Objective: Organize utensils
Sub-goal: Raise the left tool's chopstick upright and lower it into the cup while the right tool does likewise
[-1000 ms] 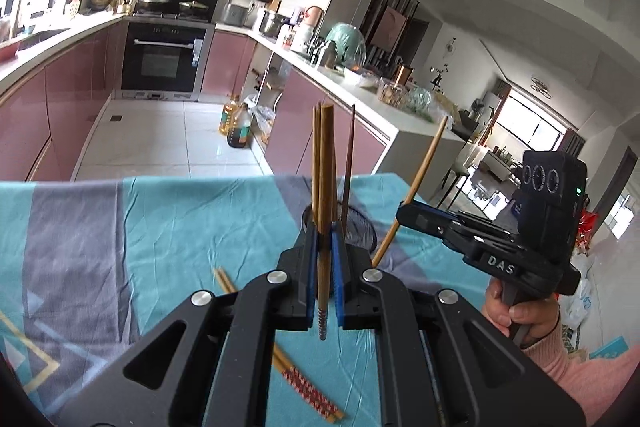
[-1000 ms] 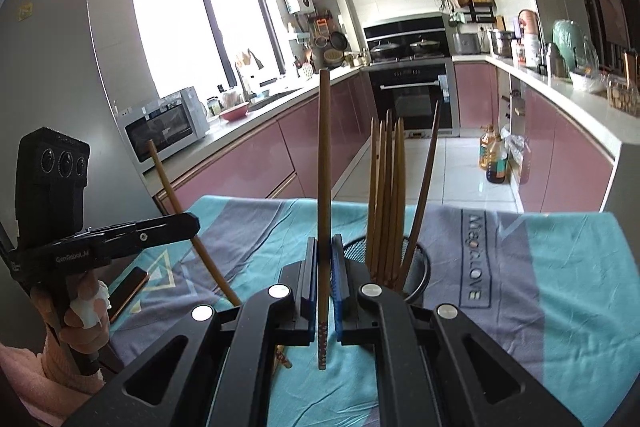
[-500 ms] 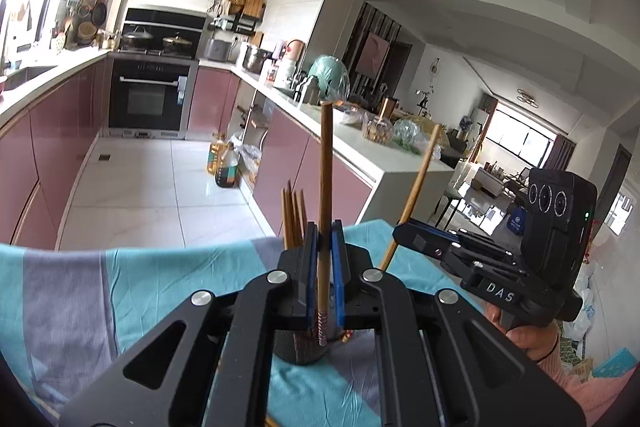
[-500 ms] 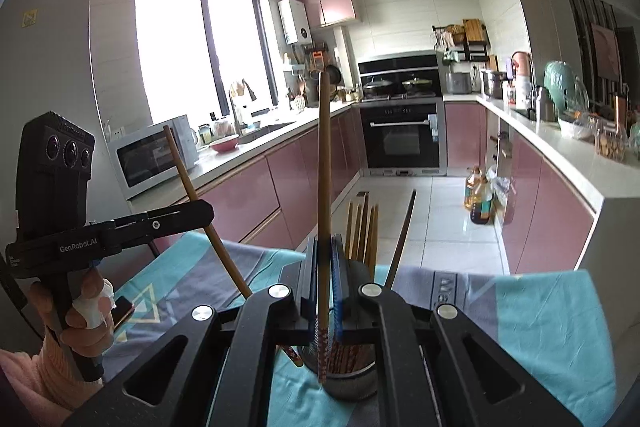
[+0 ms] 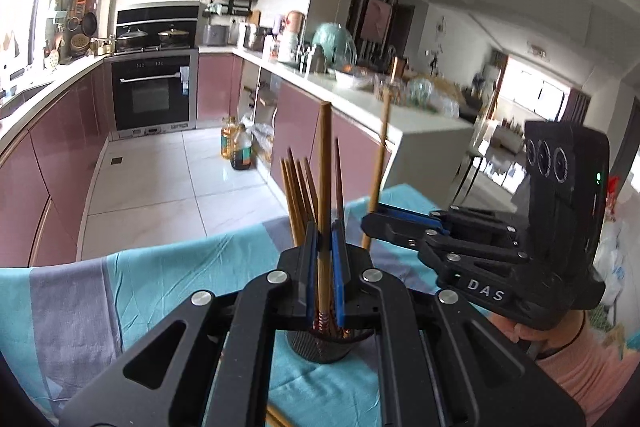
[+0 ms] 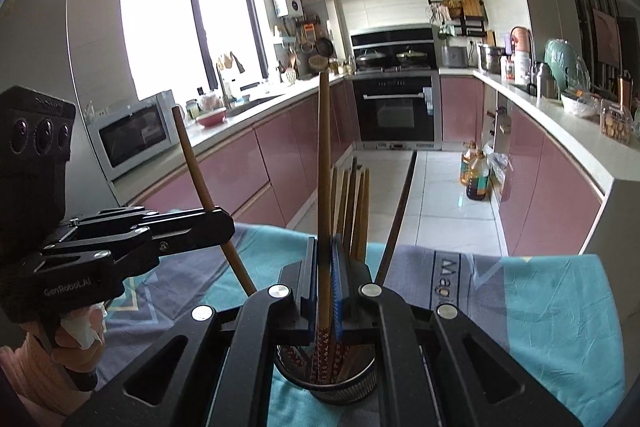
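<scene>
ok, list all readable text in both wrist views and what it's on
"DAS": white letters on the right gripper body, left wrist view.
"GenRobot.AI": on the left gripper body, right wrist view.
"Mag…": dark band on the tablecloth, rest hidden behind the gripper.
Oil bottle labels, appliance markings: too small to read.

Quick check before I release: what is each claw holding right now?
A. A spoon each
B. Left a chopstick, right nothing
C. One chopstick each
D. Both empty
C: the left claw and the right claw each pinch one chopstick over the cup.
</scene>
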Available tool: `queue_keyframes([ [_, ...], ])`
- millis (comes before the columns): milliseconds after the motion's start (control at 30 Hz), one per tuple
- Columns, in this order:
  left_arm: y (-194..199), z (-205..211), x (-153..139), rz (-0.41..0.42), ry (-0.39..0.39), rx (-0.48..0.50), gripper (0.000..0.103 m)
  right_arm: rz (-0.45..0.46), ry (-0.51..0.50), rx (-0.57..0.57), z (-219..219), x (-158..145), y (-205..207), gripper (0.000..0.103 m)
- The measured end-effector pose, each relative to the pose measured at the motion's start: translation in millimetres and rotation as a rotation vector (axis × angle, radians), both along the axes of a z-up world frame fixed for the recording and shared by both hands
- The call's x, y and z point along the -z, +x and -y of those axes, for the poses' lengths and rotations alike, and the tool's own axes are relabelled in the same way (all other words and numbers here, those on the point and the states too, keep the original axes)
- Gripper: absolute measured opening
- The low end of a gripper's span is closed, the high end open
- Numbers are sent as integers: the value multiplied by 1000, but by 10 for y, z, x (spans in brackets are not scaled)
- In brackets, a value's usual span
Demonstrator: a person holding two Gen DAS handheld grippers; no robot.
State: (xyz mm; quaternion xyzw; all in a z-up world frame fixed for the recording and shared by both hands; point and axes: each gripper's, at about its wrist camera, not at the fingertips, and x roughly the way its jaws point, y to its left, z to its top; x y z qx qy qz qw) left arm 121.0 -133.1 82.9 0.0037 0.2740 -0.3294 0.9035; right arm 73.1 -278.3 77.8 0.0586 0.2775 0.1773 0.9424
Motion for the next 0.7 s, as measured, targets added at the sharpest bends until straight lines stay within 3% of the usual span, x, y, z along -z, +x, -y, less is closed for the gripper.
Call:
queue_keyframes([
  [367,213,192,304,-80,131,13,7,-96,-12,6,-11,255,178,6],
  [700,292,211,354,-84,136,-9,8,-111,-11,17,-28,295,227,6],
])
